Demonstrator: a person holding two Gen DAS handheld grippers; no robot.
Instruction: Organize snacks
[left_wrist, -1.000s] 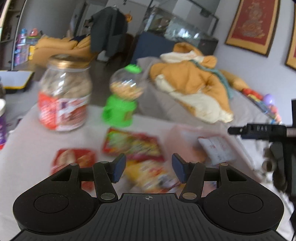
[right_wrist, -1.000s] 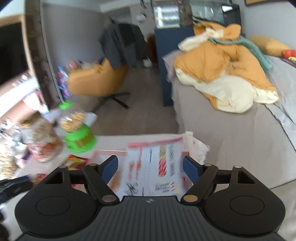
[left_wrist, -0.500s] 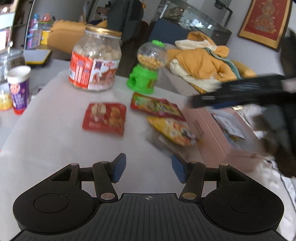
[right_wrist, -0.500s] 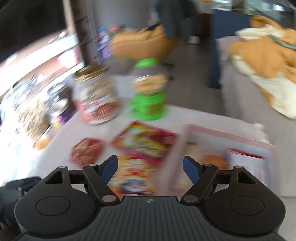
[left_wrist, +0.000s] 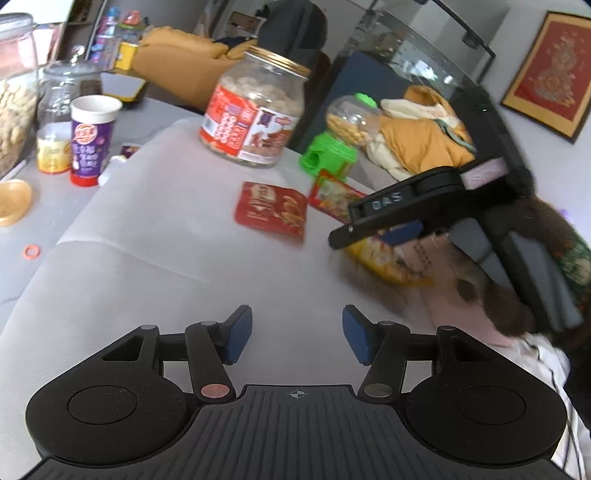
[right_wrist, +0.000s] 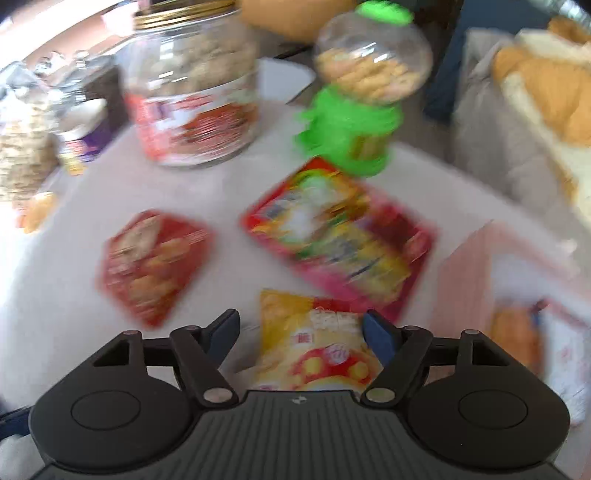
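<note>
My right gripper (right_wrist: 301, 328) hangs over a yellow snack packet (right_wrist: 314, 343), which lies between its jaws. The jaws are closing and the left pad still stands clear of the packet. From the left wrist view the right gripper (left_wrist: 354, 236) hovers just above that yellow packet (left_wrist: 384, 264). A small red packet (right_wrist: 155, 262) and a larger red-and-green packet (right_wrist: 340, 240) lie flat beyond it. My left gripper (left_wrist: 297, 334) is open over the bare white cloth, with the red packet (left_wrist: 271, 212) well ahead of it.
A pink box (right_wrist: 465, 266) holding packets stands at the right. Behind stand a big snack jar (left_wrist: 255, 118) and a green candy dispenser (left_wrist: 332, 147). A purple cup (left_wrist: 92, 136), glass jars (left_wrist: 18, 92) and a yellow dish (left_wrist: 11, 201) crowd the left.
The right gripper has swung left from over the pink box and sunk towards the yellow packet, now showing in the left wrist view. The left gripper has drawn back, so the packets lie farther off.
</note>
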